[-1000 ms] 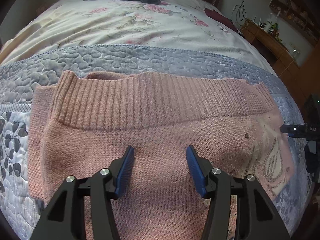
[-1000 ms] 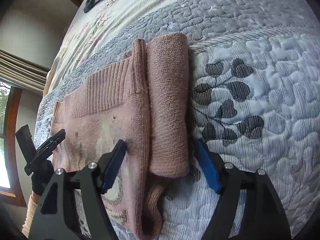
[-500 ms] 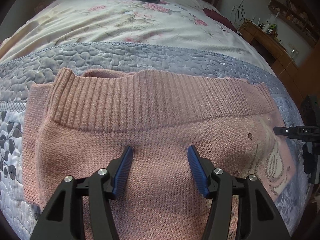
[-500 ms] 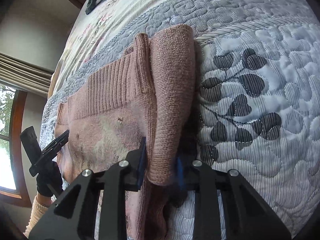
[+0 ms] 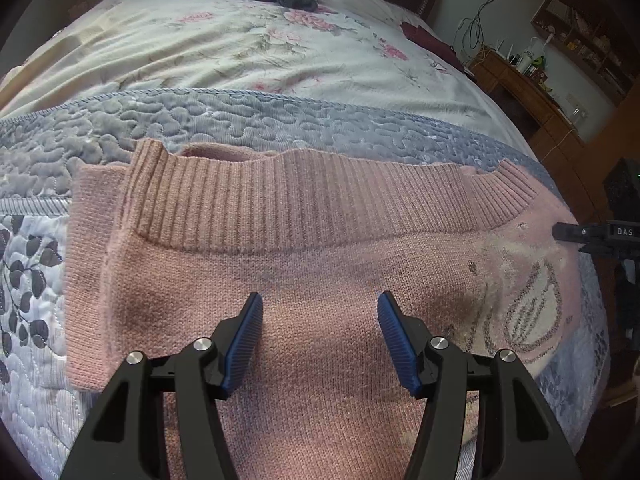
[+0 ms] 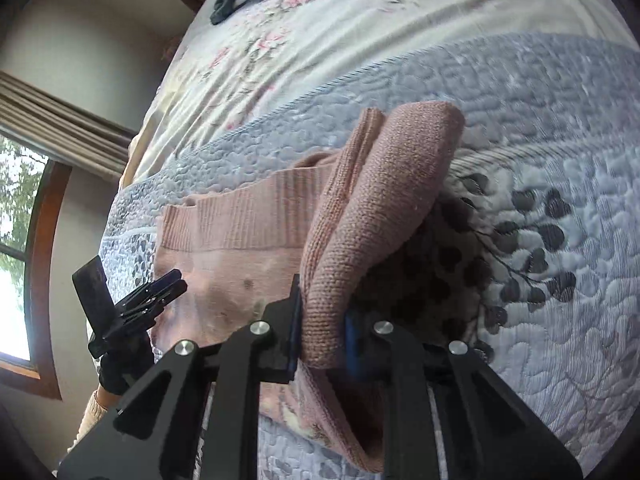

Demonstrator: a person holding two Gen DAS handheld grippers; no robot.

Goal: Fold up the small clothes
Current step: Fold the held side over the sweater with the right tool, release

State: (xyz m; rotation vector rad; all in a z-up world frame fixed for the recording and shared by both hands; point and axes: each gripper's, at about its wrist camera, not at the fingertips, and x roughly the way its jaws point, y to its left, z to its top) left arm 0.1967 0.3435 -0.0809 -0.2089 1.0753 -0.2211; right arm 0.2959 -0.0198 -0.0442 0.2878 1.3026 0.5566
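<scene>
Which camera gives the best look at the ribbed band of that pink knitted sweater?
The left wrist view: the ribbed band spans the frame, unobstructed. The right wrist view shows only part of it, behind the lifted fold.

1. The pink knit sweater (image 5: 320, 272) lies spread on the grey-blue quilt (image 5: 248, 120), its ribbed hem toward the quilt's far edge.
2. A pale stitched motif (image 5: 532, 312) marks the end furthest from the folded sleeve.
3. The folded sleeve (image 6: 380, 208) is lifted off the quilt, draping in a thick roll, its near end pinched between my right fingers (image 6: 295, 322).
</scene>
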